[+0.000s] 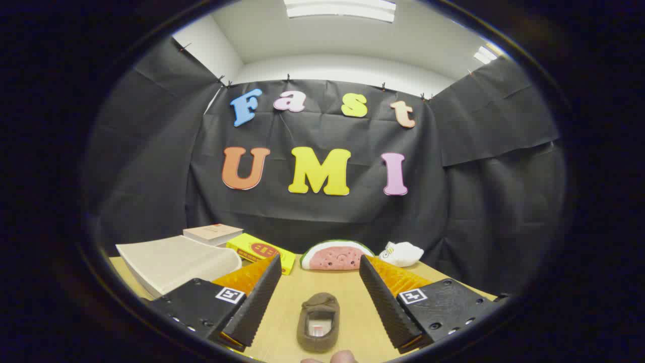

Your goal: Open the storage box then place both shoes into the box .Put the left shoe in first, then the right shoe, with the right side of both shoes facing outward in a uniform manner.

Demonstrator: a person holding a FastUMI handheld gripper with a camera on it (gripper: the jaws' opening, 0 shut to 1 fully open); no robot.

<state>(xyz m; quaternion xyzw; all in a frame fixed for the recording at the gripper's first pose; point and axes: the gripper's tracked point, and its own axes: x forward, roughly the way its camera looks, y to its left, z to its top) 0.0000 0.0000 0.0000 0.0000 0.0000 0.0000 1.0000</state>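
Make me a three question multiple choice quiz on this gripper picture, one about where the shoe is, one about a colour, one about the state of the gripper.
1. Where does the brown shoe lie?
A. on the table between the two fingers
B. inside the grey storage box
C. on top of the yellow box

2. What colour is the flat box beyond the left finger?
A. blue
B. yellow
C. green

3. How does the gripper stand?
A. shut on the shoe
B. shut on nothing
C. open, fingers wide apart

Key: 1 A, the shoe rests on the wooden table in the gap between the fingers. 2 B, its top is yellow with a red mark. 3 C, neither finger touches the shoe.
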